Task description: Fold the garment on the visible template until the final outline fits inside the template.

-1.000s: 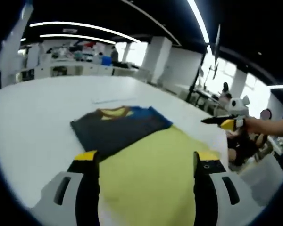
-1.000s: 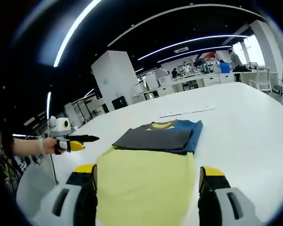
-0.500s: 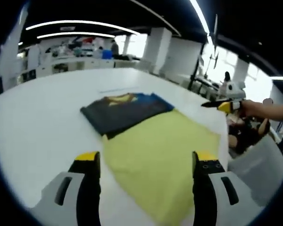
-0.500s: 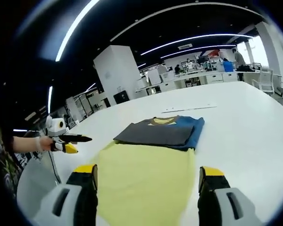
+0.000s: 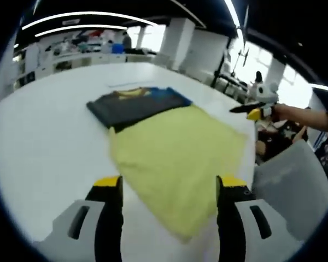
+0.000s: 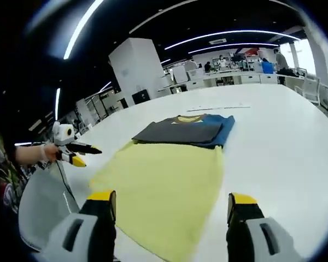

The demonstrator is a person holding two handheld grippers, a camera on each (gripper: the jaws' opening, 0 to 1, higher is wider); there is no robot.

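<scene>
White bench (image 5: 38, 136) in a large open office, ceiling light strips overhead. Yellow template sheet (image 5: 177, 147) lies flat near the bench edge. Folded dark grey and blue garment (image 5: 134, 103) sits at the sheet's far end, overlapping its edge, mostly off it. Left tongs (image 5: 169, 188) open, empty, held above the bench. Right tongs (image 6: 172, 204) open, empty, above the sheet's near part. Each pair of tongs appears off to the side in the other's view.

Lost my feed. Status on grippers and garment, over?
Left gripper and right gripper open, empty. Folded garment lies beyond the yellow template, not on it. Nothing in the way.
</scene>
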